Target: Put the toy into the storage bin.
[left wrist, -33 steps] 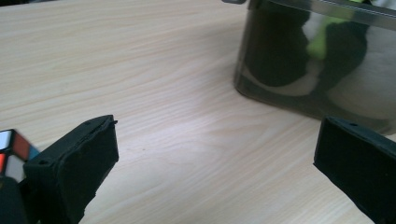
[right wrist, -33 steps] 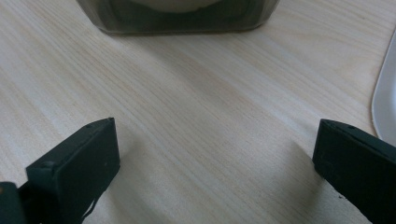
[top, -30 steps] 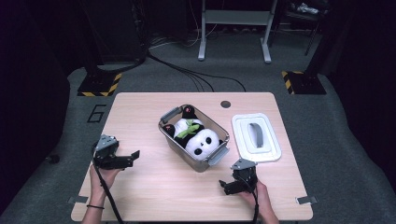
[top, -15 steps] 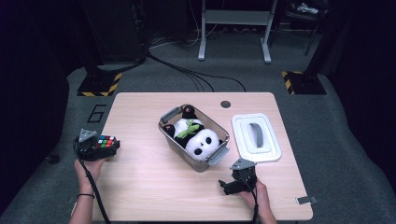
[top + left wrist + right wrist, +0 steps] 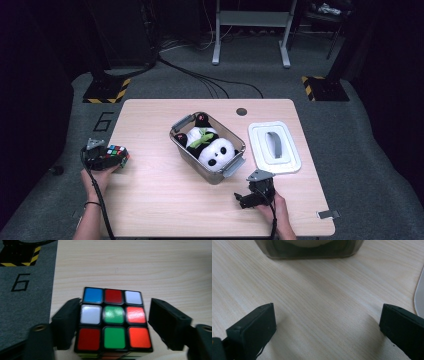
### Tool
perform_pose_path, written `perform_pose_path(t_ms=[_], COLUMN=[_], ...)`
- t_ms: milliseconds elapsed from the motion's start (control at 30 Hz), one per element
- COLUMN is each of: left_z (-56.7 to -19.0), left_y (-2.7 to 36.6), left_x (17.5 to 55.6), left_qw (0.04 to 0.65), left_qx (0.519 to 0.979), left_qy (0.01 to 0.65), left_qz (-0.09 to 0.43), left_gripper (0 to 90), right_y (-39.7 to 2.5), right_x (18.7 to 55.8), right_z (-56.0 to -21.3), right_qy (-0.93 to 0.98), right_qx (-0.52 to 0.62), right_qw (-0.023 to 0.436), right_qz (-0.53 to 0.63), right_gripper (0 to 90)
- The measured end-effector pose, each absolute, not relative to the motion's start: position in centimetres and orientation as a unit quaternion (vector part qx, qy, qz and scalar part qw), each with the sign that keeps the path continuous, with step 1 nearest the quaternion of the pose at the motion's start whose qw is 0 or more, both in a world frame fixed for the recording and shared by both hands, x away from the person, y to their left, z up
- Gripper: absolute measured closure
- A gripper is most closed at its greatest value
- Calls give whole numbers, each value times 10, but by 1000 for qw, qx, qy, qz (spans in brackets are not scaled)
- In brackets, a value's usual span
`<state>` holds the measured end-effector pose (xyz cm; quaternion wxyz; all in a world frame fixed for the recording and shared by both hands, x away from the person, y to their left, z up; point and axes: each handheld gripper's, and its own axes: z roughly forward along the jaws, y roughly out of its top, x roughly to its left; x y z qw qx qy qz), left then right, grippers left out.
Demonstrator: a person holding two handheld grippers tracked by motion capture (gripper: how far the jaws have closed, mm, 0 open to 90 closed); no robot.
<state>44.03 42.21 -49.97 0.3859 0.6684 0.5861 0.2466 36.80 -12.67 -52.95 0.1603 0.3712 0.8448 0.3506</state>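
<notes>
Left gripper: closed around a twisty puzzle cube, one black jaw flat against its side, the other hard by the opposite side with barely a dark line between. Held at the left edge of the table, partly over the grey floor mat.

Right gripper: jaws spread wide, nothing between them but bare wood, touching nothing. Parked low near the front right of the table, just short of the near wall of the bin.

Against a second ago: left gripper then empty and further onto the table, no cube in sight. Half a second ago, already carrying the cube, slightly further out toward the mat; now a little back inward. Right gripper unmoved throughout, as wide as before. Bin, plush and lid in the same places.

Cube glossy, black-framed, its square stickers blue, red and white in the far row, white, green and orange-red in the middle, red, green and orange in the near row. Jaws matt black, blocky, flat-faced. Tabletop of pale wood with fine straight grain.

Further off, mid-table: bin of clear greyish plastic, rectangular with rounded corners and grey clip handles, set at an angle. Inside it, a soft panda plush, white and black with a green leaf. Right of the bin, apart from it, a white rectangular lid lying flat, with a grey handle at its middle. On the mat, a black "6".
</notes>
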Motion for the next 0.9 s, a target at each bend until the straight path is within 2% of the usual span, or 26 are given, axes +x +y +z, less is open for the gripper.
perform_pose_path(t_ms=[367, 667, 900], left_z=[-495, -487, -476], left_y=[413, 402, 389], left_x=[439, 434, 427], left_qw=[365, 382, 386], left_qx=[686, 686, 705], left_qy=[578, 568, 544], left_qz=[247, 245, 242], left_gripper=[345, 345, 345], right_y=[-127, -127, -126], right_x=[368, 368, 368], right_z=[-529, -530, -530], right_qy=[847, 845, 844], right_qx=[368, 371, 373], right_qw=[161, 161, 161], right_qz=[349, 351, 351], right_gripper=[0, 0, 0])
